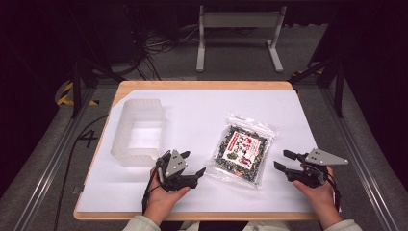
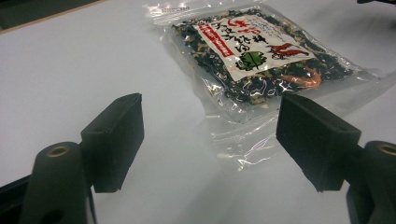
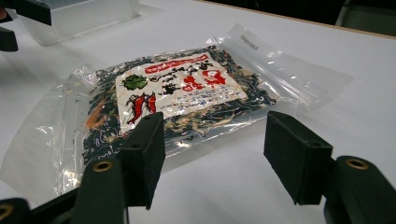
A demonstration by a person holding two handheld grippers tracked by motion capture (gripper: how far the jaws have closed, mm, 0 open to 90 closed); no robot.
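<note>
A clear plastic bag of dark dried food with a white and red label (image 1: 243, 147) lies flat on the white table cover, right of centre. My left gripper (image 1: 192, 163) rests just left of the bag's near corner, open, nothing between its jaws. From the left gripper view the bag (image 2: 254, 60) lies ahead and to the right of the left gripper (image 2: 210, 135). My right gripper (image 1: 284, 160) sits to the right of the bag, open and apart from it. In the right gripper view the bag (image 3: 173, 98) lies just beyond the right gripper (image 3: 215, 147).
A translucent plastic bin (image 1: 137, 131) stands on the left part of the table, behind my left hand; its wall (image 3: 84, 16) also appears far off. The white cover (image 1: 202, 110) spans the wooden tabletop. A metal stand (image 1: 238, 33) is on the floor beyond.
</note>
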